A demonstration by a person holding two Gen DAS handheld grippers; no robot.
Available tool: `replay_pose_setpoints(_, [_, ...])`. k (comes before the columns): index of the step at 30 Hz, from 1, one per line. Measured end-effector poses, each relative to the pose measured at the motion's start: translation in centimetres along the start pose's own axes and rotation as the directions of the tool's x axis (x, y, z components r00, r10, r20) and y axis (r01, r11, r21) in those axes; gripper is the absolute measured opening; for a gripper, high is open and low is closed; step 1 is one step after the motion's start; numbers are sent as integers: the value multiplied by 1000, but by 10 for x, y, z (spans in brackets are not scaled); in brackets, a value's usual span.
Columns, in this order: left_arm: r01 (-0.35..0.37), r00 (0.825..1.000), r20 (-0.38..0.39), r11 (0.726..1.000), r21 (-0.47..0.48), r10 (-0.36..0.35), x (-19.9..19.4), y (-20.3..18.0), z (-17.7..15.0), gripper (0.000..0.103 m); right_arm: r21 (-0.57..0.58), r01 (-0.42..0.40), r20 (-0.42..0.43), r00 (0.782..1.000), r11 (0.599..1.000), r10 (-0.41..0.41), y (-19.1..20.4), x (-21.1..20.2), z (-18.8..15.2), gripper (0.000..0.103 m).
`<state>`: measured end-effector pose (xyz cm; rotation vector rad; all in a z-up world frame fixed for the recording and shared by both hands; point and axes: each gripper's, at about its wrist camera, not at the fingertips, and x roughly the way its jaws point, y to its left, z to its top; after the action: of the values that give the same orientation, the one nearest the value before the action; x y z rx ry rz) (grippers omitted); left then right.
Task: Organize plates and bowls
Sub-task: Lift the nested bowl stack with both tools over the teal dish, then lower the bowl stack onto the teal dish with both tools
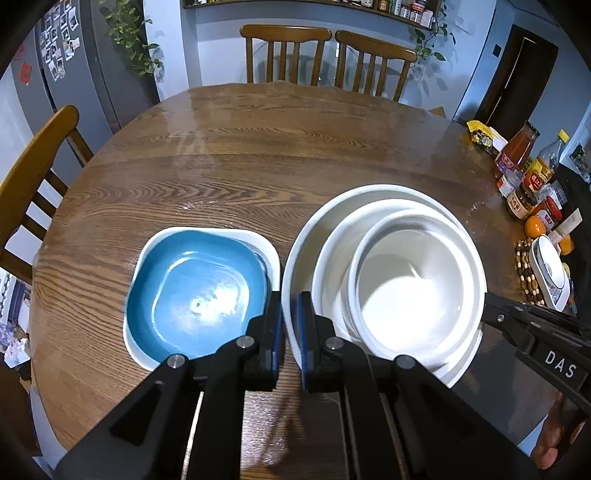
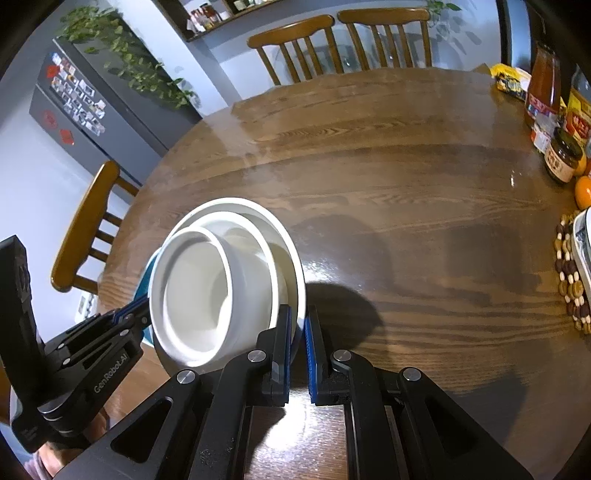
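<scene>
While both hand-held grippers [image 1: 290, 332] seemingly pinch its rim, the bowl stack [image 1: 388, 273] tilts.

You were in a home dining kitchen: a round wooden table [image 1: 258, 155] with wooden chairs [image 1: 288, 51] around it, a grey fridge [image 1: 66, 66] covered in photo magnets, trailing houseplants [image 2: 125, 55], a spice shelf [image 1: 406, 11], and sauce jars [image 1: 521, 173] crowding the table's edge.
</scene>
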<state>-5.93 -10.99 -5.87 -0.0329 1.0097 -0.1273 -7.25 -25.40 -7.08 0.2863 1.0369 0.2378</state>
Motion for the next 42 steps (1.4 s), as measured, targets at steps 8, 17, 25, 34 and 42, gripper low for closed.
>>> replay_pose_setpoints(8, [-28, 999, 20, 999, -29, 29, -10, 19, 0, 4, -40, -19, 0, 1000, 999, 19, 22, 4, 4, 10])
replay_pose_setpoints(17, [-66, 997, 35, 996, -67, 69, -19, 48, 4, 4, -96, -46, -10, 999, 994, 45, 53, 13, 12, 10])
replay_pose_setpoints(25, [-107, 993, 36, 988, -111, 112, -22, 77, 8, 4, -145, -77, -27, 997, 987, 74, 84, 28, 21, 10])
replay_pose_setpoints(34, [-145, 989, 1, 979, -146, 146, -16, 102, 7, 4, -167, -110, -77, 992, 980, 98, 107, 53, 26, 10])
replay_pose_setpoints(42, [-161, 987, -46, 975, -155, 155, -2, 117, 2, 4, -158, -120, -122, 987, 980, 101, 115, 78, 23, 10])
